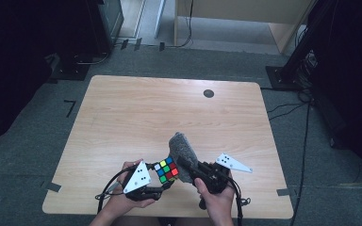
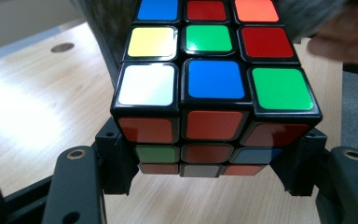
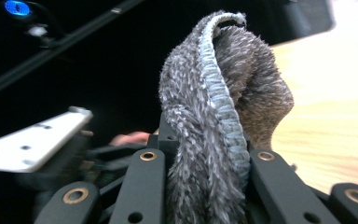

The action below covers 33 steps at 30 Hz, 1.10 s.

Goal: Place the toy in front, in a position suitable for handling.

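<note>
A scrambled puzzle cube [image 1: 166,169] with coloured stickers is held just above the near edge of the wooden table [image 1: 136,113]. My left gripper [image 1: 168,183] is shut on the cube [image 2: 209,88], its jaws pressing two opposite sides. A fuzzy grey cloth [image 1: 184,153] touches the cube's right side. My right gripper [image 1: 185,165] is shut on that cloth [image 3: 214,121], which stands up between its jaws with a light blue hem running down the middle.
A small dark round disc [image 1: 209,93] sits near the table's far edge. Grey carpet surrounds the table, with tape marks and cables. Dark equipment stands at the left and right, and a wooden panel [image 1: 240,12] stands at the back.
</note>
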Each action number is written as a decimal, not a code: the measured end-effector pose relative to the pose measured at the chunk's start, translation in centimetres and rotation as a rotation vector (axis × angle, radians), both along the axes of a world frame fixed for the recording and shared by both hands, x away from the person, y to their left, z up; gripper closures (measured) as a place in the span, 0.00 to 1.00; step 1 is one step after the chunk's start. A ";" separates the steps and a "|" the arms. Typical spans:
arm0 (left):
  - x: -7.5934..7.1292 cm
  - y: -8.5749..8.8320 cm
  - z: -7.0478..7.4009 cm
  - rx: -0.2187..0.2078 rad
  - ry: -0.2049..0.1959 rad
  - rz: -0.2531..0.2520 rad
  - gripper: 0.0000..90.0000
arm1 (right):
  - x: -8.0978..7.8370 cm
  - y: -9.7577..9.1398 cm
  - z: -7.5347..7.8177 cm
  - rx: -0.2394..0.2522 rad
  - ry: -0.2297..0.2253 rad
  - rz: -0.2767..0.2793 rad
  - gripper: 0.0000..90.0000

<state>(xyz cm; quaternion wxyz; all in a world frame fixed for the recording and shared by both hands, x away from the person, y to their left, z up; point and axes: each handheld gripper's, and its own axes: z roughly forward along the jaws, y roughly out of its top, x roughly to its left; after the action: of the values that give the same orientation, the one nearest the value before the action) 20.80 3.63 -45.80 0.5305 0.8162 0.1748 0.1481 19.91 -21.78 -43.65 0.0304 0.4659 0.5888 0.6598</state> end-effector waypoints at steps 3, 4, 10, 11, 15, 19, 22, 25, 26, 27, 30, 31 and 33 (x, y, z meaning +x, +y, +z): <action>0.2 0.3 0.0 -0.003 0.014 0.005 0.38 | 0.3 -0.2 -1.0 0.014 0.069 -0.025 0.84; 0.3 0.3 -0.1 0.003 0.016 0.007 0.38 | 0.3 -0.2 -1.1 0.037 0.080 -0.015 0.84; 0.4 0.0 -0.6 0.042 0.015 0.016 0.38 | -0.1 0.0 0.0 0.085 0.031 0.031 0.83; 0.4 0.0 -0.5 0.040 0.012 0.021 0.38 | -0.1 0.0 0.0 0.085 0.031 0.031 0.83; 1.1 1.4 0.4 -0.016 0.020 0.074 0.38 | 0.3 -0.9 -0.9 -0.010 -0.008 -0.087 0.82; 2.3 3.7 1.5 -0.207 0.132 0.117 0.38 | 0.9 -0.5 -3.3 -0.077 0.010 -0.095 0.83; 2.6 4.5 2.0 -0.316 0.196 0.097 0.38 | 1.0 0.8 -4.0 -0.089 -0.022 -0.038 0.83; 2.6 4.1 1.9 -0.297 0.204 0.101 0.38 | 0.7 2.8 -4.4 -0.109 -0.115 0.059 0.83; 2.6 3.9 1.8 -0.291 0.209 0.099 0.38 | 0.5 3.4 -4.4 -0.122 -0.149 0.089 0.83; 2.6 3.7 1.8 -0.289 0.217 0.095 0.38 | 0.3 4.0 -4.4 -0.142 -0.175 0.107 0.83; 2.5 3.3 1.7 -0.285 0.228 0.083 0.38 | -0.1 5.2 -5.0 -0.222 -0.236 0.147 0.83; 2.5 3.1 1.7 -0.278 0.229 0.084 0.38 | -0.1 5.4 -5.2 -0.240 -0.247 0.162 0.83; 2.5 3.0 1.6 -0.267 0.234 0.090 0.38 | -0.3 5.8 -5.4 -0.291 -0.273 0.189 0.83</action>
<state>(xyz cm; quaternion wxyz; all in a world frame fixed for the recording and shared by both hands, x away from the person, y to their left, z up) 23.33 6.62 -44.17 0.6030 0.7415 0.2897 0.0509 19.65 -15.99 -49.07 0.1150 0.3059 0.7093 0.6245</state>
